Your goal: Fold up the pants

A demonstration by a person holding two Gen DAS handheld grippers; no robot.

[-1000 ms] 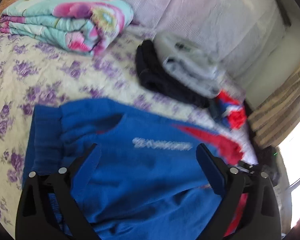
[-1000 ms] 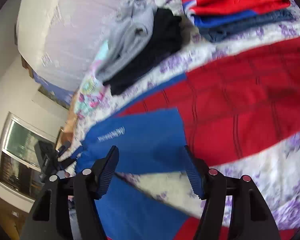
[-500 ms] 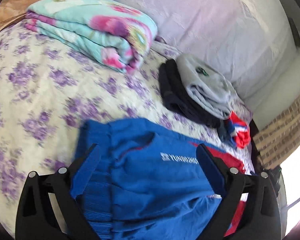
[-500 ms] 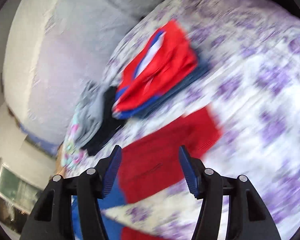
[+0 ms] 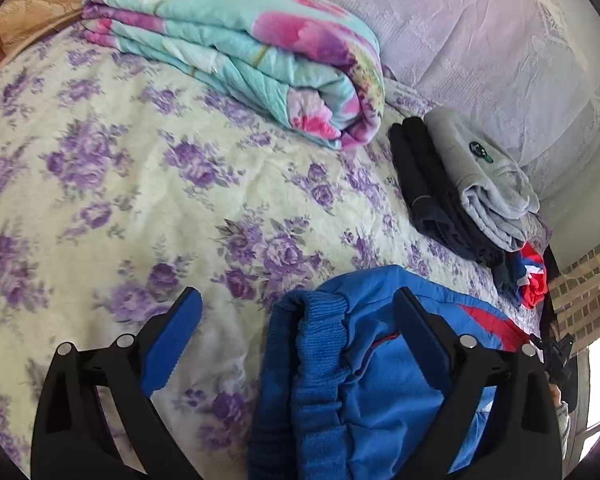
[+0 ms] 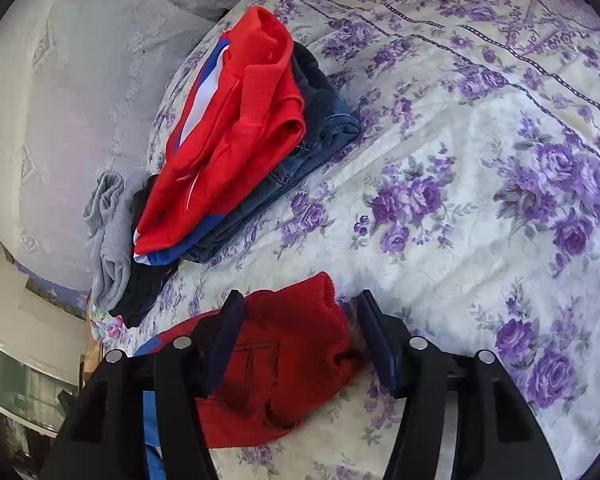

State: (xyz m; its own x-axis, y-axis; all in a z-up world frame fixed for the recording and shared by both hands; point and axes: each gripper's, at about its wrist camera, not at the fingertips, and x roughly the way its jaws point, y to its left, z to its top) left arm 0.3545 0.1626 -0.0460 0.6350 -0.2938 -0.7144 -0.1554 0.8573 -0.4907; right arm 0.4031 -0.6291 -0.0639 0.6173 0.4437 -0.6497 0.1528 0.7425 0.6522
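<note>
While the pants (image 5: 364, 380) are lying on the bed (image 5: 140, 184), the left hand-held gripper (image 5: 296, 320) is gaping over the waistband; the right hand-held gripper (image 6: 300, 320) is narrowing, untouching, around the red cuff (image 6: 292, 344)

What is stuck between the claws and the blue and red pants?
Nothing visible. The left claw straddles the blue waistband and the right claw, which has just been closing, straddles the red cuff.

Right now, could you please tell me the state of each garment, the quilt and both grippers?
Blue and red pants: unfolded, on the bed.
Turquoise floral quilt: folded.
Grey garment: folded, on dark clothes.
Red garment: folded, on jeans.
Left gripper: open at the waistband.
Right gripper: open, closing around the red cuff.
</note>
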